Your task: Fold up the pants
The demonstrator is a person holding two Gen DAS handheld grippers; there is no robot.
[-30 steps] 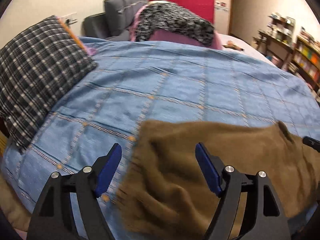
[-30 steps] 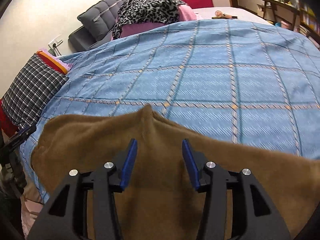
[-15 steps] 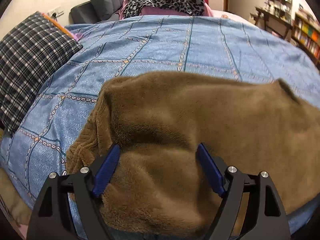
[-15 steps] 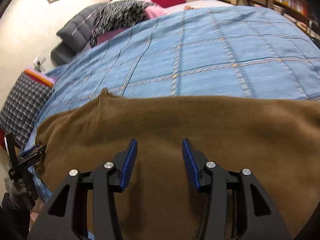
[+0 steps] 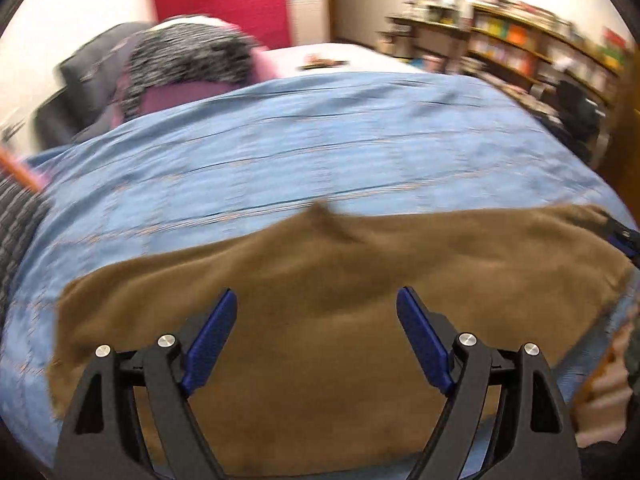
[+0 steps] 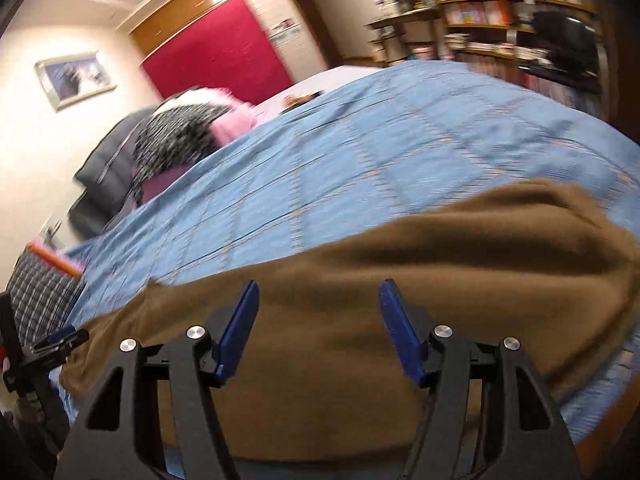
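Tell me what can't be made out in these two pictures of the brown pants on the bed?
- Left wrist view: near edge of the brown pants hidden behind the left hand-held gripper; bedspread pattern smeared by motion blur.
- Right wrist view: pants' near edge hidden behind the right hand-held gripper; bookshelf titles blurred.

A blue checked quilted bedspread (image 5: 320,152) covers the bed. At its far left corner lie a black-and-white speckled cushion (image 6: 176,136) (over something pink) and a dark plaid pillow (image 6: 40,300); bookshelves (image 6: 500,8) stand beyond.
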